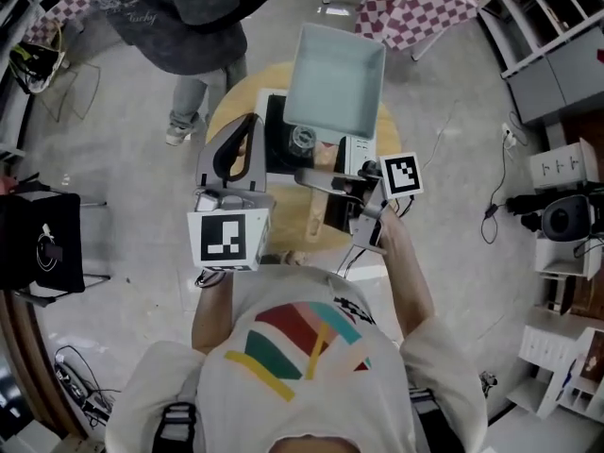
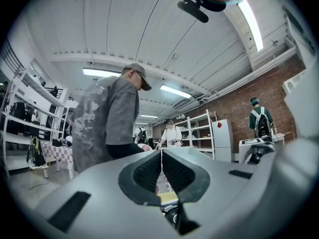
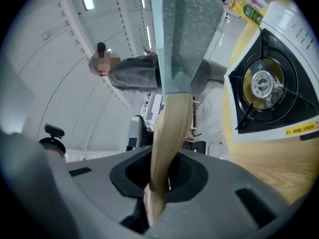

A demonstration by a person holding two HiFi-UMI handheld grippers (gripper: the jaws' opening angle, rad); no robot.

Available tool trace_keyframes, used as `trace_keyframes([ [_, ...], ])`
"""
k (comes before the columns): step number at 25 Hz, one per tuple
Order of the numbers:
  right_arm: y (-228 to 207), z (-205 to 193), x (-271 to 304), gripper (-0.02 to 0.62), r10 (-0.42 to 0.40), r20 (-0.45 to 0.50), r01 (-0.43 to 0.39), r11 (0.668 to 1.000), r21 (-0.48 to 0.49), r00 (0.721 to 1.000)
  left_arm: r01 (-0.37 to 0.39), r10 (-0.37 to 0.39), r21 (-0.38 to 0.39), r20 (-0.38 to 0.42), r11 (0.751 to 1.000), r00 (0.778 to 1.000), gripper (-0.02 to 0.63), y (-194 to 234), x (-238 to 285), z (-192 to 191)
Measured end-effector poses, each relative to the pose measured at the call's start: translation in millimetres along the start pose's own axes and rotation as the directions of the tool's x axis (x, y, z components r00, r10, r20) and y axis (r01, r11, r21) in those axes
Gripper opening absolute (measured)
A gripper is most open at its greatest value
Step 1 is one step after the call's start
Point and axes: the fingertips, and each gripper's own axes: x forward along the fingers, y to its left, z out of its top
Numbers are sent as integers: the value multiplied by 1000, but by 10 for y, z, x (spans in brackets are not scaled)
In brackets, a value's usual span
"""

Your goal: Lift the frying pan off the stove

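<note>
Slippage at the handle is judged the main risk. The frying pan is held up off the stove, above it and partly covering it in the head view, so the lift looks largely done. The right gripper is clamped on the pale wooden handle, toward its near end, with the whole pan body left out beyond the jaws. With the weight so far from the grip, the pan could be levered downward or rolled about the handle. In the right gripper view the pan body is seen tilted against the jaws, though how much of that is the gripper's own roll cannot be told. The handle looks smooth and rounded, so a twist or slide in the pads is thought likely if the pan is swung or jerked. If the grip were lost, the pan would be dropped onto the burner or the round wooden table. No support is given by the left gripper: its jaws are pressed together on nothing, and it is held short of the pan. A bystander in a grey top is stood just beside the table, so a knock could be caused by a wide swing to that side.
</note>
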Motion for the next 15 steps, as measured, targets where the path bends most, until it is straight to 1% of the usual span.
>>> trace_keyframes([
  [2,117,-14,4,33,-4,-6,4,1000,-28,1000,-8,8,6,11,1000,1000,8,22,-15,6],
  [5,285,0,13,33,-15,-18,14,997,-79,1000,3,-3,-1,-28,1000,1000,8,-2,-23,24],
  [10,551,-36,30,34,-18,-35,13,991,-136,999,-6,6,7,12,1000,1000,8,-3,-45,28],
  [15,734,-13,47,34,-25,-42,16,978,-208,999,3,-3,5,19,1000,1000,8,-2,-25,138],
])
